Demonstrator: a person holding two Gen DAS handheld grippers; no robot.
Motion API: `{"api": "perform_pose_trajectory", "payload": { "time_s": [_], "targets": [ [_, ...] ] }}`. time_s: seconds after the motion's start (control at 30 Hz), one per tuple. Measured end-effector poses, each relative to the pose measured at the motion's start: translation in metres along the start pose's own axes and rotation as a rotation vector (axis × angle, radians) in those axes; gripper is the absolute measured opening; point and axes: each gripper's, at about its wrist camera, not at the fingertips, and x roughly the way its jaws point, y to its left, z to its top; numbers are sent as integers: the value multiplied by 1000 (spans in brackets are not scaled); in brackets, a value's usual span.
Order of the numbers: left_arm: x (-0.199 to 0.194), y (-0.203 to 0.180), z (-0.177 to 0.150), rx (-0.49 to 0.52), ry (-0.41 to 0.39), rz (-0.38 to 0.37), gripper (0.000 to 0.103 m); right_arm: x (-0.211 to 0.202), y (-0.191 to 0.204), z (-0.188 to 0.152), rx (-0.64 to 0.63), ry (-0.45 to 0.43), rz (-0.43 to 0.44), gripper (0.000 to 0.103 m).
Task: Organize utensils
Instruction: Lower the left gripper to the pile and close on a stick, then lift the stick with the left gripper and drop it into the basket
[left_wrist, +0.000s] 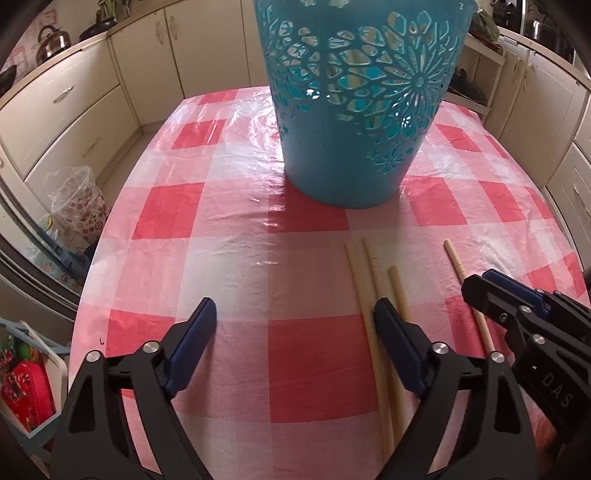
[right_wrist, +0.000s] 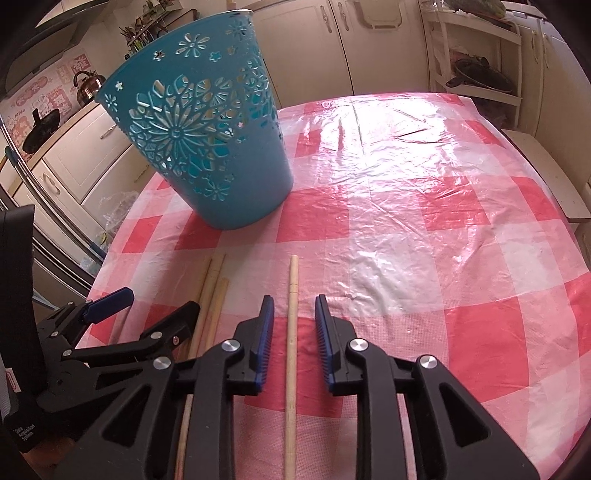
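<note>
A teal perforated basket (left_wrist: 354, 110) stands upright on the red-and-white checked table; it also shows in the right wrist view (right_wrist: 207, 147). Three pale chopsticks (left_wrist: 373, 295) lie side by side in front of it, also seen in the right wrist view (right_wrist: 212, 295). A single chopstick (right_wrist: 291, 332) lies apart to their right, between the jaws of my right gripper (right_wrist: 293, 314), which stand apart without touching it. It also shows in the left wrist view (left_wrist: 456, 262). My left gripper (left_wrist: 295, 314) is open wide and empty, its right finger (left_wrist: 391, 332) over the three chopsticks.
Cream kitchen cabinets (left_wrist: 74, 110) surround the table (right_wrist: 443, 221). A kettle (left_wrist: 53, 40) sits on the left counter. A floral bin with a plastic bag (left_wrist: 79, 199) stands on the floor left of the table. A white shelf rack (right_wrist: 476, 62) stands at the far right.
</note>
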Motion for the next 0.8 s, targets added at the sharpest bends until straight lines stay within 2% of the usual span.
{"api": "perform_pose_trajectory", "payload": {
  "time_s": [0.03,0.1,0.13,0.17,0.2,0.3,0.37,0.4,0.47,0.53,0.57,0.6,0.7,0.8],
  "targets": [
    [-1,-1,1,15,-7,-12,66,0,1,0,-5,-1,-6,23],
    [-2,-4,5,44,-9,-34,41,0,1,0,-10,-4,-12,23],
    [-2,-3,7,52,-7,-47,35,0,1,0,-11,-4,-14,23],
    [-2,-1,9,55,-3,-60,23,0,1,0,-10,-5,-15,23],
    [-2,2,11,56,6,-77,18,1,1,0,-10,-5,-16,23],
    [0,11,17,55,53,-131,17,1,1,1,-7,-5,-17,24],
    [2,12,22,61,88,-141,19,1,1,1,-9,-6,-19,25],
    [4,13,25,56,98,-138,22,2,2,1,-14,-7,-22,26],
    [7,11,27,69,85,-107,22,2,5,1,-30,-10,-31,28],
    [9,7,27,113,60,-85,17,3,7,0,-44,-15,-35,30],
    [8,6,26,123,58,-102,9,3,7,0,-48,-17,-35,30],
    [8,6,25,130,64,-114,5,2,7,0,-48,-18,-33,30],
    [1,9,19,144,81,-165,5,2,5,0,-38,-21,-22,30],
    [-23,11,7,185,67,-248,5,2,5,0,-39,-22,-23,30]
  ]
}}
